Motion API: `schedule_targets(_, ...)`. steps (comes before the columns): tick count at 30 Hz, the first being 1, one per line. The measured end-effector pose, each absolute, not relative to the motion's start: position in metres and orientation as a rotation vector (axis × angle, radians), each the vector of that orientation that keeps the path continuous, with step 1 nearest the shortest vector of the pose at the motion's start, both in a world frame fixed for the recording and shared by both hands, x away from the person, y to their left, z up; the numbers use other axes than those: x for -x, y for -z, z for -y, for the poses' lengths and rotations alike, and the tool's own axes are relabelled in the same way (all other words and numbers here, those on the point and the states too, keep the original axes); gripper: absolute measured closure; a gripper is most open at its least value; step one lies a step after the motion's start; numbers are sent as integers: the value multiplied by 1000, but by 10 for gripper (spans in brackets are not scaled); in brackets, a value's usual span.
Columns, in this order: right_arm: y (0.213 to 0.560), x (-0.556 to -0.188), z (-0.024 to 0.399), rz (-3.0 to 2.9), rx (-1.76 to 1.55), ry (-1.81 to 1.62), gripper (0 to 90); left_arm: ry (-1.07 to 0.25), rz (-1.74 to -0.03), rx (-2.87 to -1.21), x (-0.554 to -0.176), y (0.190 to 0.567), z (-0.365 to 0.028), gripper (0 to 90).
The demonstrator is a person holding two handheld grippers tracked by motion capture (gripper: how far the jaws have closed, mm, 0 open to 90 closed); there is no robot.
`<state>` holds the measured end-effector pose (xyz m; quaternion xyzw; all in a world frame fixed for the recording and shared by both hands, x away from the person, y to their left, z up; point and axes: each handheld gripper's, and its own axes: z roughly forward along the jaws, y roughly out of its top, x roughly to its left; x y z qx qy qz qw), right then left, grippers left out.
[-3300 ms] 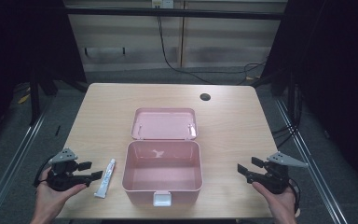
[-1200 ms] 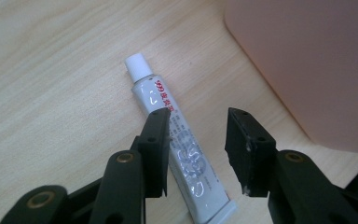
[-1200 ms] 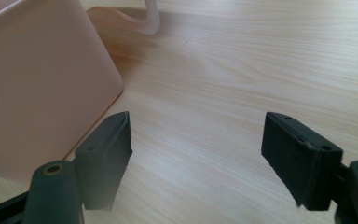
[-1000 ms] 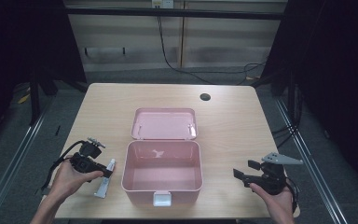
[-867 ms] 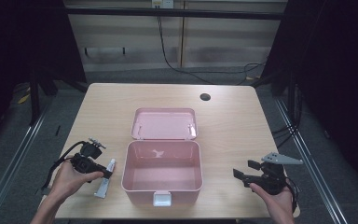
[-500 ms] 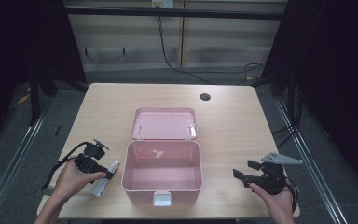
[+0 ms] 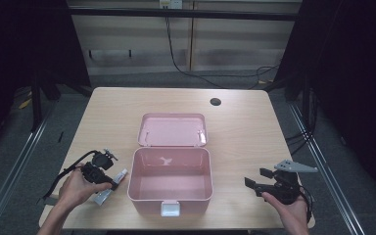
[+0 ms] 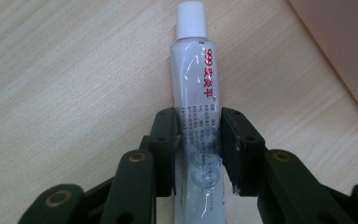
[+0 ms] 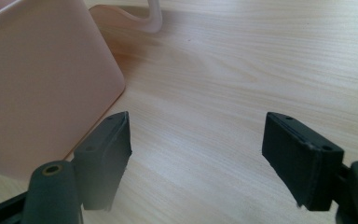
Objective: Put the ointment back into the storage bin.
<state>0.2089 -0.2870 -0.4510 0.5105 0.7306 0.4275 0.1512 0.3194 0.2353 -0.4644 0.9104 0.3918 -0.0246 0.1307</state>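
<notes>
Left claw (image 8: 198,140) – tube (image 8: 198,93) beside box (image 7: 170,178)

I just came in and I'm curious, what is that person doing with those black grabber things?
A person holds a gripper in each hand. The left gripper has just closed its jaws on a white tube lying on the table beside an open pink box. The right gripper waits open, holding nothing.

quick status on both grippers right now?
Left gripper: jaws have just been closing, now shut on the ointment tube lying on the table.
Right gripper: open, nothing between the jaws.
</notes>
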Motion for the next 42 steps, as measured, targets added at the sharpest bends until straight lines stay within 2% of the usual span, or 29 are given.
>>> schedule_targets(17, 452, -209, 286, -2112, -1457, -1221, 235, -23, -1106, -2682, -314, 465, -231, 686)
schedule_targets(21, 452, -209, 286, -2115, -1460, -1219, 235, 0, -1131, -2665, -317, 462, -234, 712)
schedule_targets(42, 452, -210, 287, -2112, -1464, -1223, 232, 131, -1103, -2571, -318, 443, -254, 711)
